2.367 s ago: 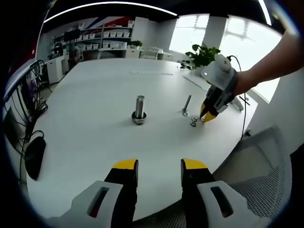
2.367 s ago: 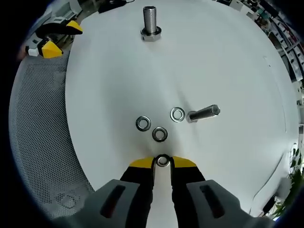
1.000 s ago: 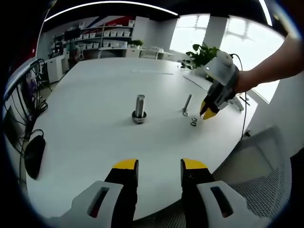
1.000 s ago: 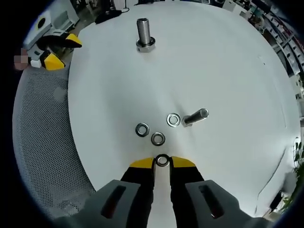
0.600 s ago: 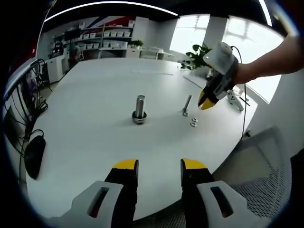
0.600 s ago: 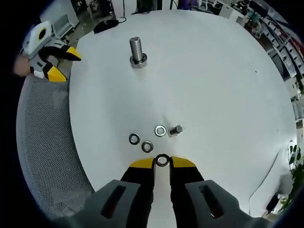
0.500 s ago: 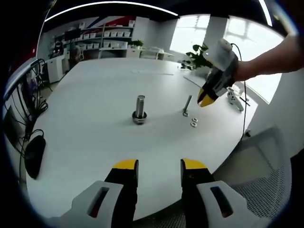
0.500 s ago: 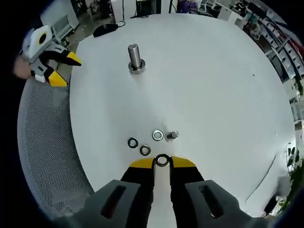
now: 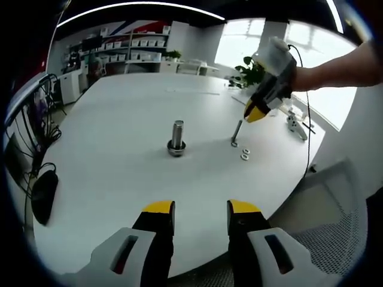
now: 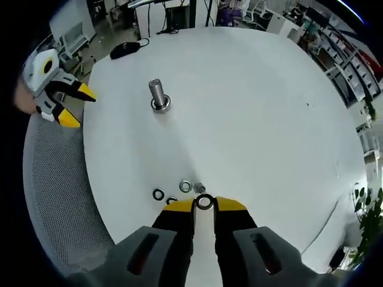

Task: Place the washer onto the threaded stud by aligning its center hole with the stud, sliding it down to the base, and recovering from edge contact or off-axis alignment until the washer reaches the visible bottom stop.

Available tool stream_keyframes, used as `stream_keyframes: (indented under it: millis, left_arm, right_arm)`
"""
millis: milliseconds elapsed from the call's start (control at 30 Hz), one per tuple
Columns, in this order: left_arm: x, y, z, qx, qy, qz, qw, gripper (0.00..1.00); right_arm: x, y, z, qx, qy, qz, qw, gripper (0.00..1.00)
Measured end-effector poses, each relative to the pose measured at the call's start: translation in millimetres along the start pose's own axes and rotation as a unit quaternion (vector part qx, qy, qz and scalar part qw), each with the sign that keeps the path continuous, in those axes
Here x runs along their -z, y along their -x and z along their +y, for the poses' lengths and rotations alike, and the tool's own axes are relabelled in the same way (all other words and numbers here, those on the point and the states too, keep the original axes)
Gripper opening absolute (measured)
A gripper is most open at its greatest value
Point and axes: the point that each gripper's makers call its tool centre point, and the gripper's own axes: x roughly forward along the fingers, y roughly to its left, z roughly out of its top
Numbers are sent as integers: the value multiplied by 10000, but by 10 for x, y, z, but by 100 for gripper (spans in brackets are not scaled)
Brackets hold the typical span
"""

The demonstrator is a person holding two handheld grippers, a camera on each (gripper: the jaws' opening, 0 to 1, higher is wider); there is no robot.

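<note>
Washer (image 10: 204,202): a small flat steel ring, pinched by its rim between the yellow tips of the right claw (image 10: 204,204), with its center hole showing open in the right gripper view.
Right claw: narrowed down onto the washer and holding it; in the left gripper view it hangs in the air at the far right (image 9: 255,113), above the spare hardware and well apart from the stud.
Left claw (image 9: 201,210): jaws apart with nothing between them, low at the near edge of the surface (image 9: 119,125); in the right gripper view it sits off the left edge of the surface (image 10: 67,104).
Threaded stud (image 10: 157,94): upright on its wider base near the middle of the white surface, bare, with no washer on it; in the left gripper view it stands to the left of the right claw (image 9: 177,135).
Washer relative to stud: well apart, so the hole is not yet lined up over the stud's top.
Handling, as a judgement: light, rigid and smooth, so it is likely to slip or twist in an edge pinch; a hold on the outer rim that leaves the hole free suits the drop; if tilted, it may catch on the threads.
Spare hardware: loose washers (image 10: 158,194) and a bolt (image 9: 236,133) lie on the surface just ahead of the right claw.
Computer mouse (image 9: 43,197): at the left edge of the surface.
</note>
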Motion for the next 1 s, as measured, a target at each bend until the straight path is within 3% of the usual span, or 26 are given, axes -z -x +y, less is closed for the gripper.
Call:
stream_keyframes:
  millis: [400,1000]
  left_arm:
    - [7,-6,-1,4,8,12,10000,33]
    - [7,-7,2,-5,-5,15,10000,33]
  right_arm:
    - [-43,-78,58,-14,424,83,9991,13]
    - [-30,-198,49,-126,413,200,9989,13]
